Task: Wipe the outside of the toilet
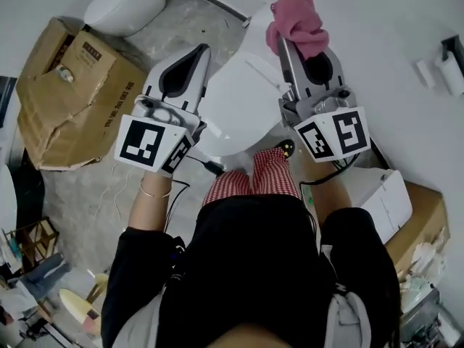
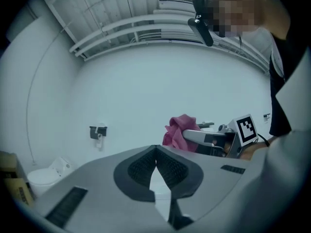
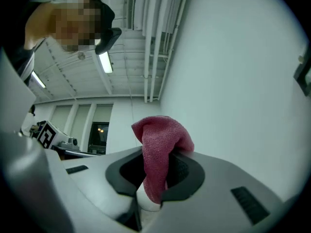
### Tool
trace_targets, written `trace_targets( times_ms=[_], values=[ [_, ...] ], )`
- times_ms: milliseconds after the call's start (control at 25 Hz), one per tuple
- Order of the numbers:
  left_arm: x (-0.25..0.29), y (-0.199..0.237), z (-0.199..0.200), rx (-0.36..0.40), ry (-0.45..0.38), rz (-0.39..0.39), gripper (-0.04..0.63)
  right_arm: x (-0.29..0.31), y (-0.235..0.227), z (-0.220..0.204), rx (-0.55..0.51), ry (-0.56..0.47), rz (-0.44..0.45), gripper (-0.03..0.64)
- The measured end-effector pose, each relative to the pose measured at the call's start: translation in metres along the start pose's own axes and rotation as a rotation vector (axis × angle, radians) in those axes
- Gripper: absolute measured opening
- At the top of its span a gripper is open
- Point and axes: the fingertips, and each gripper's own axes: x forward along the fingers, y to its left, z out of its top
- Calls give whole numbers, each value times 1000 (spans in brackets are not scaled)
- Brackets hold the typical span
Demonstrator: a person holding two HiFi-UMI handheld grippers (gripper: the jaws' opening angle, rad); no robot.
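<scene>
The white toilet (image 1: 241, 106), lid down, stands below me between the two grippers. My right gripper (image 1: 291, 43) is held over the toilet's right side, shut on a pink cloth (image 1: 296, 22). In the right gripper view the pink cloth (image 3: 158, 147) bunches above the jaws and hangs down between them at my right gripper (image 3: 155, 173). My left gripper (image 1: 200, 51) hovers over the toilet's left side. In its own view the left gripper (image 2: 155, 150) has its pads meeting at the tips and holds nothing. The same view shows the cloth (image 2: 176, 129) to the right.
A second toilet (image 1: 125, 2) stands at the far left, with crushed cardboard boxes (image 1: 72, 96) beside it. A white box (image 1: 384, 194) and a brown carton (image 1: 424, 223) sit at the right. A wall fixture (image 1: 448, 64) is mounted on the right wall. The person's legs stand close to the bowl.
</scene>
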Motion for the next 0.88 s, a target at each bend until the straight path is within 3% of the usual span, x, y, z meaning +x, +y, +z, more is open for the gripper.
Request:
trace_targets(
  times_ms=[120,280,360,560,760,880],
  values=[
    [-56,22,15,-8,-33,57,6,23,69,20,-125,-7,110,74],
    [-123,45,33,15,-61,125,6,39,162,41,-427,-29,236,74],
    [-152,55,38,5,-77,170,6,46,194,47,-463,-47,286,74],
    [-199,77,48,7,-77,263,6,67,231,51,-182,-67,351,74],
    [-236,87,61,34,-56,396,6,69,238,42,-31,-33,388,74],
    [-265,120,47,41,-27,480,6,91,248,11,54,-9,416,74]
  ],
)
